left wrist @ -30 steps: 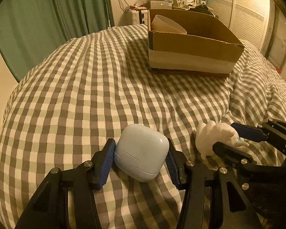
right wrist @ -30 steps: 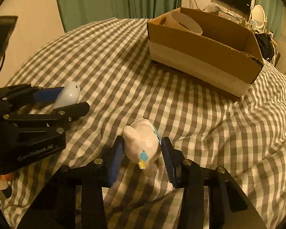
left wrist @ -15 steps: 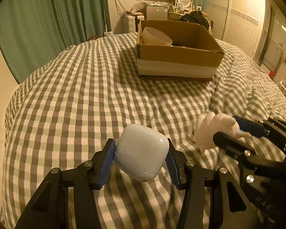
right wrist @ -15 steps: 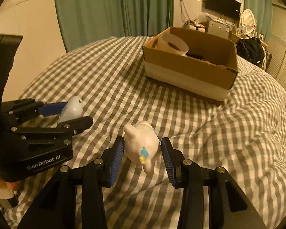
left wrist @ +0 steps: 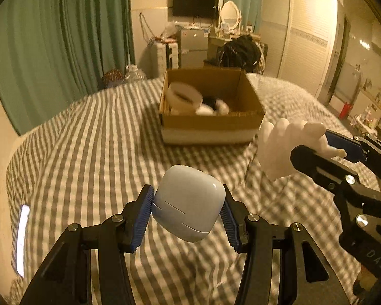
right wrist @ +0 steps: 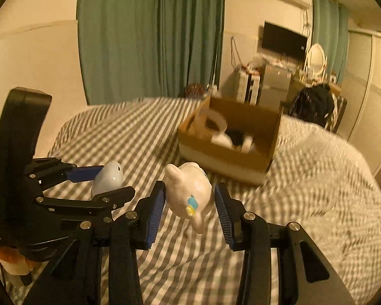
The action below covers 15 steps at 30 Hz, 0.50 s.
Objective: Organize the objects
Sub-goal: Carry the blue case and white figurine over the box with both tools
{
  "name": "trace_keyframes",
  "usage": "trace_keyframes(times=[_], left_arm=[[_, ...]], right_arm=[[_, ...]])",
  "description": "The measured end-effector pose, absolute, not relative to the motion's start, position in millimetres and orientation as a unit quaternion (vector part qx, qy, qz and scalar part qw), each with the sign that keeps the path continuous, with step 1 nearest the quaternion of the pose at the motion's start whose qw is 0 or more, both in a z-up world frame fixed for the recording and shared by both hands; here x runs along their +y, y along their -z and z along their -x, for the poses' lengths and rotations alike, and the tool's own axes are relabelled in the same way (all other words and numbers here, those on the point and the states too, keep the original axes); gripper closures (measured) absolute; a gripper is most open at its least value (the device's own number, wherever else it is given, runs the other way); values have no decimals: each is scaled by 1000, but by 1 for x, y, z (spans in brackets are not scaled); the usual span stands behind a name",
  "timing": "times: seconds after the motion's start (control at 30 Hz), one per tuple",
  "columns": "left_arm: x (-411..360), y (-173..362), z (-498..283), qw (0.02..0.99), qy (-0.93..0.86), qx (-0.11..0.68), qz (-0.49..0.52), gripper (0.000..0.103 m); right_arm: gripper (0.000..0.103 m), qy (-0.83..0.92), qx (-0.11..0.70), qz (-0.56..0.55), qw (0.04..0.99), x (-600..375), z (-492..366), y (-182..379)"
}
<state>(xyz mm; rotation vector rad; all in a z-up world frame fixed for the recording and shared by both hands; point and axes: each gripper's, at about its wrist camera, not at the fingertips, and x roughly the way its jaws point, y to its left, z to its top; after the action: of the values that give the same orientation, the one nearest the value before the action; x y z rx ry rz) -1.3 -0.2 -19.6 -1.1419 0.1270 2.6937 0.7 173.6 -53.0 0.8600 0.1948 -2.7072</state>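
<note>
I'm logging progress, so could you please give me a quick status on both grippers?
Left gripper shut on pale blue case, airborne. Right gripper shut on white figurine, airborne. Cardboard box ahead on the bed, open; nothing in between.

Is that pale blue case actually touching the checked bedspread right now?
Apart. The left wrist view shows the pale blue case pinched in the left gripper, with checked bedspread visible beneath it.

Home bedroom: checkered bed (left wrist: 89, 152), green curtains (right wrist: 152, 38), wardrobe (left wrist: 299, 38) (wall TV (left wrist: 195, 3) too).
</note>
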Motion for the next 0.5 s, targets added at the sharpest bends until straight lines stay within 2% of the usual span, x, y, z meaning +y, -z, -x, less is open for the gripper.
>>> trace_keyframes(times=[0.3,0.5], left_arm=[[19,-35,60,133,-926,30,353,51],[34,-47,117,136,-930,30,340,51]], right_arm=[[63,953,52,-260,145,196,45,-6],[63,959,49,-248,126,210,96,-25]])
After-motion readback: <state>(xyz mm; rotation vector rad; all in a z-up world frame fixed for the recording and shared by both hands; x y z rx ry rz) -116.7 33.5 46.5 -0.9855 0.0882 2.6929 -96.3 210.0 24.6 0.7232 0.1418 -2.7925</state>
